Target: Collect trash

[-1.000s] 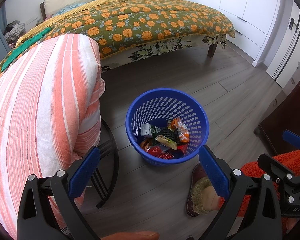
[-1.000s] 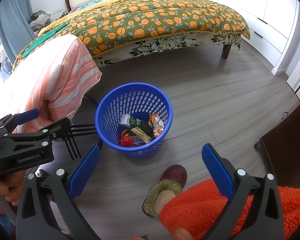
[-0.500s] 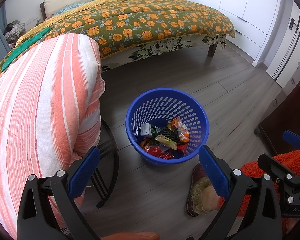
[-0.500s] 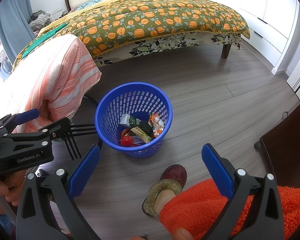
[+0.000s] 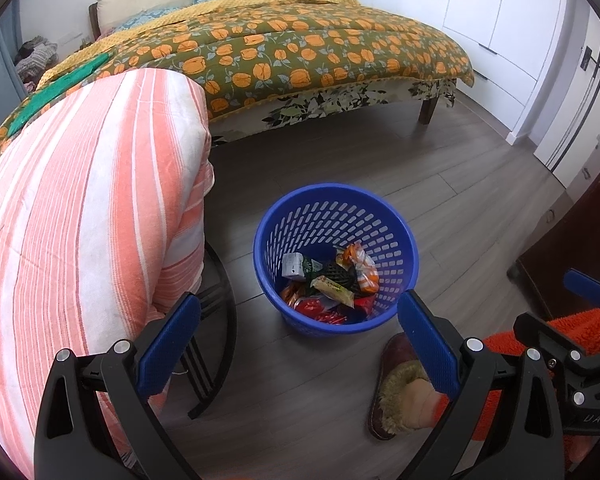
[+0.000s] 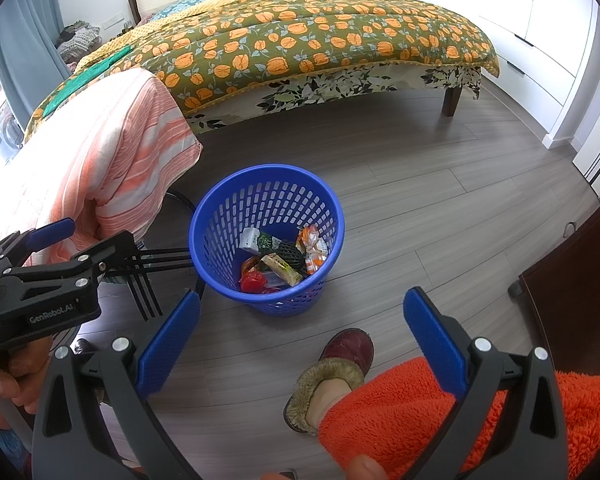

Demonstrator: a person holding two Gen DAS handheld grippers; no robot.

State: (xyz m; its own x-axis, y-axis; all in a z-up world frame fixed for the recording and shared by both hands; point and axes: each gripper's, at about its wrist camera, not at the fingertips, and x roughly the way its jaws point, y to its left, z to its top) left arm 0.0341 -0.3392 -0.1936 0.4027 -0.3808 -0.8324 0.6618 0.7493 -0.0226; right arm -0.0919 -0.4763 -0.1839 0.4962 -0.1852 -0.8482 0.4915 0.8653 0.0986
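Observation:
A blue perforated waste basket (image 5: 400,236) stands on the grey wood floor; it also shows in the right wrist view (image 6: 212,220). Several wrappers and packets (image 5: 328,288) lie in its bottom, also seen in the right wrist view (image 6: 280,260). My left gripper (image 5: 300,316) is open and empty, held above the floor just in front of the basket. My right gripper (image 6: 302,312) is open and empty, also in front of the basket. The left gripper's body (image 6: 40,276) shows at the left of the right wrist view.
An orange-striped blanket (image 5: 80,216) drapes over a black metal chair (image 5: 216,340) left of the basket. A bed with an orange-flowered quilt (image 5: 300,48) stands behind. My slippered foot (image 6: 332,376) is near the basket. Dark furniture (image 6: 572,288) is at right; white wardrobes (image 5: 500,12) beyond.

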